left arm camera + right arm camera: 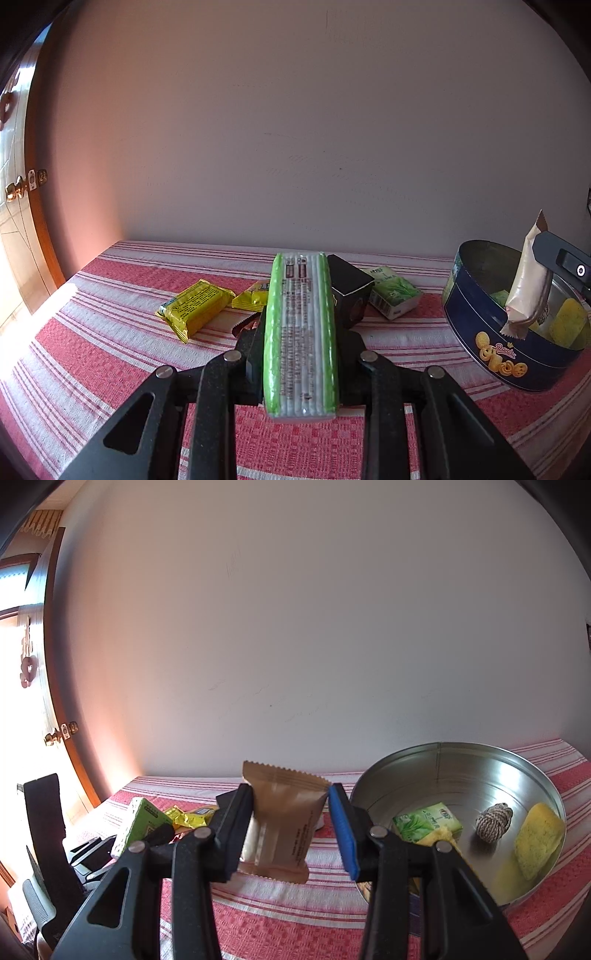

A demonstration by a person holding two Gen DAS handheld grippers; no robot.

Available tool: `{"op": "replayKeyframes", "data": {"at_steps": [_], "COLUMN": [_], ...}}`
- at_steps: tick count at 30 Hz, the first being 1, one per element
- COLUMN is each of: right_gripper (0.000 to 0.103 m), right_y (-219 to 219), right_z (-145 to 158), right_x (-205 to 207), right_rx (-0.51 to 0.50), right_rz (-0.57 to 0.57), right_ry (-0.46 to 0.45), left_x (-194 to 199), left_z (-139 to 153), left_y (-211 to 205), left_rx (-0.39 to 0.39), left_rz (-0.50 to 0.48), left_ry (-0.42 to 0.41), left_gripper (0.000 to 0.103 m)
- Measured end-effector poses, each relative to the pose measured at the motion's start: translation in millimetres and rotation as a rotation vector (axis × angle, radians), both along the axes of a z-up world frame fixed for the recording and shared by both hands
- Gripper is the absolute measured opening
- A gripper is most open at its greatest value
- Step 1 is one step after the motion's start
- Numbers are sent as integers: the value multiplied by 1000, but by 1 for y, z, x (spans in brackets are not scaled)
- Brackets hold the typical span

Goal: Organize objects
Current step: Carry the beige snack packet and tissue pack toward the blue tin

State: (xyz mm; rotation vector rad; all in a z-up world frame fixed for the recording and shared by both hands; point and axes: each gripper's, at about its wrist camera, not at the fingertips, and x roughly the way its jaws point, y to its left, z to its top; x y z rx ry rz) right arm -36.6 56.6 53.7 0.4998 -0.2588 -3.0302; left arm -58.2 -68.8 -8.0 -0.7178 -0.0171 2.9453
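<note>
Now left gripper (300, 354) fingers clamp green pack (300, 339) lengthwise, above the striped table (110, 354). Right gripper (291, 830) fingers pinch tan packet (284, 823), held beside the tin (458, 753). Tin holds green box (426, 821), yellow sponge (537, 840), twine ball (493, 818). Yellow packs (194, 308), black box (349, 290) lie near the table's far edge.

Home room: striped tablecloth (110, 332), wooden door (37, 221), brass knob (16, 190).
</note>
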Motion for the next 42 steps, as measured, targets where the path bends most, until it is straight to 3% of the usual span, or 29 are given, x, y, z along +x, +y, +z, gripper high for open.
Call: {"op": "replayKeyframes", "data": {"at_steps": [10,28,42], "right_gripper": [43,43,43], "right_y": [42,147,203], "right_z": [7,15,-4], "right_x": [9,12,-16], "right_rx": [2,18,79], "right_rz": [-50,-247,-351], "right_ry": [32,65,-51], "left_x": [3,-2,-25], "left_z": [5,30,24], "left_y": [51,167,217], "left_rx": [-17,-23,-35], "left_rz": [-37,-215,-278], "left_ry": [-5,48,0], "left_gripper": [29,29,29]}}
